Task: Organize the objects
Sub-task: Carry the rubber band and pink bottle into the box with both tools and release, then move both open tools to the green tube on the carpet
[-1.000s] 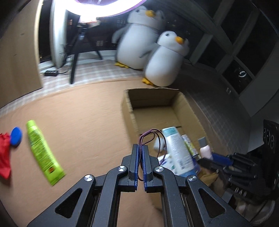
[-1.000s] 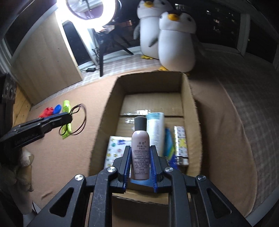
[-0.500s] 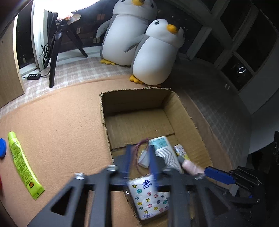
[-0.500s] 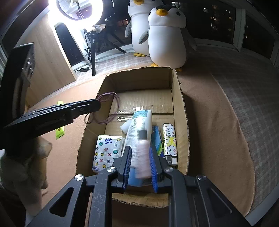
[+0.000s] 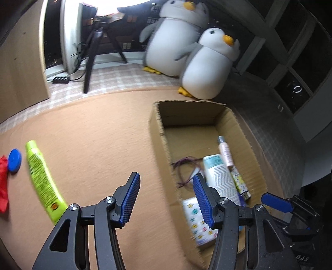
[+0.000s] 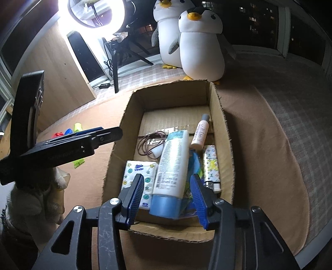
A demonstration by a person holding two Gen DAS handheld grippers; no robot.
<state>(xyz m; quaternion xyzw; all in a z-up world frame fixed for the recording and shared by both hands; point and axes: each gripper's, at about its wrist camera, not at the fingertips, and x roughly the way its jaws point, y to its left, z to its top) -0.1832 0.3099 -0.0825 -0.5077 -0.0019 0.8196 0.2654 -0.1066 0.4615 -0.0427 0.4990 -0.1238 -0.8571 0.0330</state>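
An open cardboard box sits on the tan mat. Inside lie a purple hair tie, a small pink bottle, a large white tube with a blue cap, a tissue pack and a patterned lighter. My left gripper is open and empty over the box's left wall. My right gripper is open and empty above the box's near end. On the mat left of the box lie a green tube, a blue disc and a red item.
Two plush penguins stand behind the box. A tripod with a ring light and a power strip are at the back left. A wooden panel is at the far left.
Both grippers have opened. The hair tie left my left gripper and the pink bottle left my right gripper; both now lie in the box. The left gripper has swung back toward the left.
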